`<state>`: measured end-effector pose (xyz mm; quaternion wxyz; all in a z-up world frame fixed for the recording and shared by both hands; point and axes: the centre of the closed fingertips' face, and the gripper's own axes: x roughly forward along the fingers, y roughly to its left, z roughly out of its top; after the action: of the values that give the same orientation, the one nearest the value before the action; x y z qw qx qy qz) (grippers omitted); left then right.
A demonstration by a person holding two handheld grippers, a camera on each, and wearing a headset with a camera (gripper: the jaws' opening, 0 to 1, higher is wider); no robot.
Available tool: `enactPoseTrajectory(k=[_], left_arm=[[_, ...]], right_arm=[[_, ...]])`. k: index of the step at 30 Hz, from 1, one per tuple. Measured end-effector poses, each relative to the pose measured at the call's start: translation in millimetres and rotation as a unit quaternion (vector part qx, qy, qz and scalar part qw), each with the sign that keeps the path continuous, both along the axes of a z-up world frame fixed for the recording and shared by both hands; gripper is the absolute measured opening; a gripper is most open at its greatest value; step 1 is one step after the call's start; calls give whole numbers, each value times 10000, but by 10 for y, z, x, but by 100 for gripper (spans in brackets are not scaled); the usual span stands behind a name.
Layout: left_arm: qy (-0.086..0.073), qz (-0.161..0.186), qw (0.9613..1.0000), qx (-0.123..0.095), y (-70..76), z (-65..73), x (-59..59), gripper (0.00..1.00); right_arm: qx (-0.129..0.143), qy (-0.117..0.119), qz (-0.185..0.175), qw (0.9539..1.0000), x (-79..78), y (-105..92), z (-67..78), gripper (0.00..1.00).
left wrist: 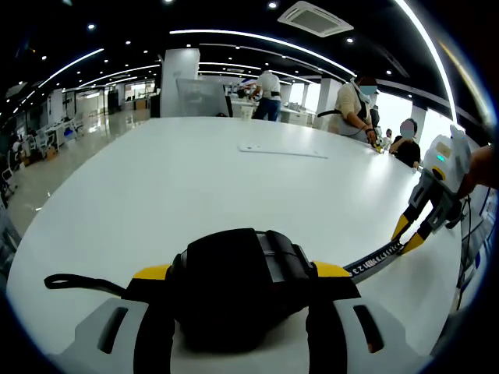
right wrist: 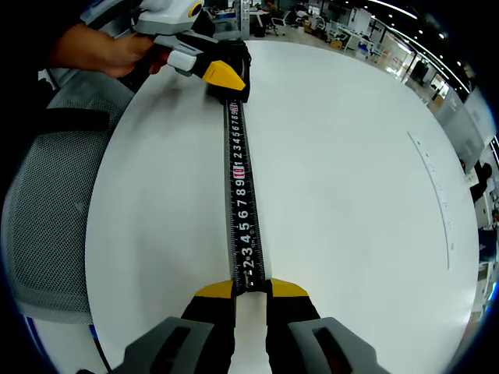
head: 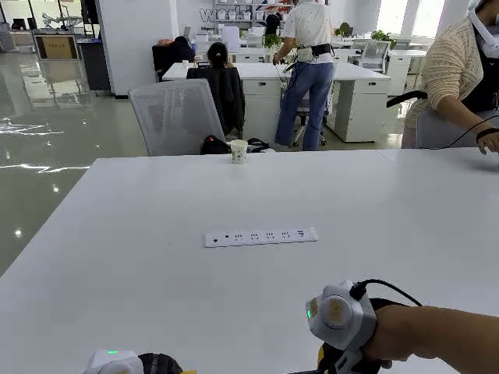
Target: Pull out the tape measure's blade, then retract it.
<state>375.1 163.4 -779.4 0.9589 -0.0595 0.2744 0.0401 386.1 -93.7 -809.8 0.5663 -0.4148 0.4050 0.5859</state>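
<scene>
Head view is mostly a big glossy white table (head: 117, 234). A flat white power strip (head: 261, 237) lies mid-table, a paper cup (head: 238, 150) sits at the far edge, a grey mesh chair (head: 175, 117) is just behind that, and people (head: 308, 70) are at desks further back. The power strip lies well off to the side of the work. In the left gripper view, the left gripper (left wrist: 242, 271) has its yellow-tipped jaws clamped around the tape measure (left wrist: 234, 304), a chunky black body with a thin black strap (left wrist: 78, 282) hanging off 1 side. The blade (right wrist: 240, 195) runs straight over the tabletop, a dark strip with pale printed numbers. In the right gripper view, the right gripper (right wrist: 251, 290) pinches the blade's end between its 2 yellow pads, well apart from the tape measure.
</scene>
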Motion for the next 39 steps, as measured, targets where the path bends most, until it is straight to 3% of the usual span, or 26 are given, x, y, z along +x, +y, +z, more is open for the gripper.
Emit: enactPoseTrajectory(k=[6,39], left_arm=[[0,5,10000,-1,5,3,0,64],[19,32,10000,0,8,-14,-6,64]], right_arm=[[11,32,-150,9999,2,17,-2,12],[93,34,-76,9999,-16,128,-6,11]])
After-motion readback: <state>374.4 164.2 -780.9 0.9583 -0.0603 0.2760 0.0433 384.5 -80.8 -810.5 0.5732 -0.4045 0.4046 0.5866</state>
